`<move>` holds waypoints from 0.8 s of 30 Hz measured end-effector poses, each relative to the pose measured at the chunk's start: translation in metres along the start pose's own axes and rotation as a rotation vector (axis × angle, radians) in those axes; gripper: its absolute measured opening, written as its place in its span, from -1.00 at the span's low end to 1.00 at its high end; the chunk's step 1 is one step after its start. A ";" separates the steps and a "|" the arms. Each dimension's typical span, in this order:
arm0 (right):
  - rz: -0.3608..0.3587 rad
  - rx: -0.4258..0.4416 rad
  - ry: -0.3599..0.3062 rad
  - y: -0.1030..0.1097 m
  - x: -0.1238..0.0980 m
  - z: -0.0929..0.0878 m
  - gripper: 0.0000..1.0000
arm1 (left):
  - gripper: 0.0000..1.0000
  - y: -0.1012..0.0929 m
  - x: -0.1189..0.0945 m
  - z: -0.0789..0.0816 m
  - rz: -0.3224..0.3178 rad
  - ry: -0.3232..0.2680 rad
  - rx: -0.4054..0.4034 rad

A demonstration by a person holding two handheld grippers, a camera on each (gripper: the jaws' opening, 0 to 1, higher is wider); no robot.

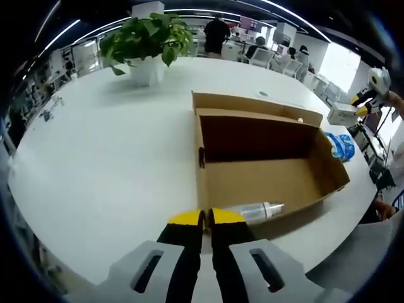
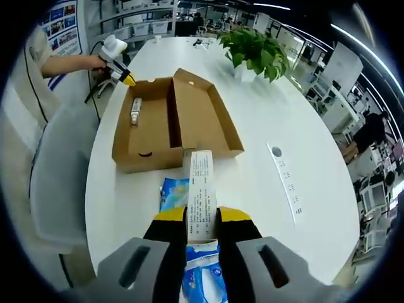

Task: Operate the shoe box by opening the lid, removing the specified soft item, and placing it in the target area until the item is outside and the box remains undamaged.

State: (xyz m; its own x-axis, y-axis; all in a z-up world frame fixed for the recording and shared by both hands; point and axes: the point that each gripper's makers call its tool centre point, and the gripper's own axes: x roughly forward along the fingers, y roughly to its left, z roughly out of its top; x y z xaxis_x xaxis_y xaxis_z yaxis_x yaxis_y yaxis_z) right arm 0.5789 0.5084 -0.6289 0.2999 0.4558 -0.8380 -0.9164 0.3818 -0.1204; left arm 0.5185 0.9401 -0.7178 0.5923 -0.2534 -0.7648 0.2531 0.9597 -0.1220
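Right gripper (image 2: 203,218), at 6 o'clock in the right gripper view: my jaws pinch a white printed slip (image 2: 201,196) over the blue soft pack (image 2: 189,252), which lies on the table (image 2: 297,126) outside the shoe box (image 2: 170,123). Lid folded open, no visible damage. 1 small bottle (image 2: 134,112) stays inside. My left gripper (image 1: 206,218) has its jaws closed, holding nothing, just short of the box wall (image 1: 265,183). Judgement: removal done; only release in the target area appears left.

Left gripper (image 1: 206,218) closed, right gripper (image 2: 203,214) clamped.
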 end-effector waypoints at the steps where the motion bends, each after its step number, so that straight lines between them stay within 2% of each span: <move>1: -0.001 0.000 0.005 -0.001 0.000 -0.003 -0.71 | -0.98 0.000 0.000 0.000 0.000 0.001 -0.001; 14: -0.025 0.022 0.072 -0.024 -0.003 -0.049 -0.70 | -0.98 0.001 0.001 0.000 0.005 0.014 0.001; 24: -0.046 0.038 0.102 -0.035 -0.004 -0.072 -0.70 | -0.98 0.001 0.002 0.000 0.013 0.028 0.011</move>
State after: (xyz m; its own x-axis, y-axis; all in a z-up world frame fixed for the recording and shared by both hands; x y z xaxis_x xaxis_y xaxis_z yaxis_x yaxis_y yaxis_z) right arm 0.5909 0.4358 -0.6597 0.3111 0.3537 -0.8821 -0.8910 0.4314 -0.1413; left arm 0.5194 0.9402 -0.7194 0.5738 -0.2367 -0.7840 0.2541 0.9615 -0.1044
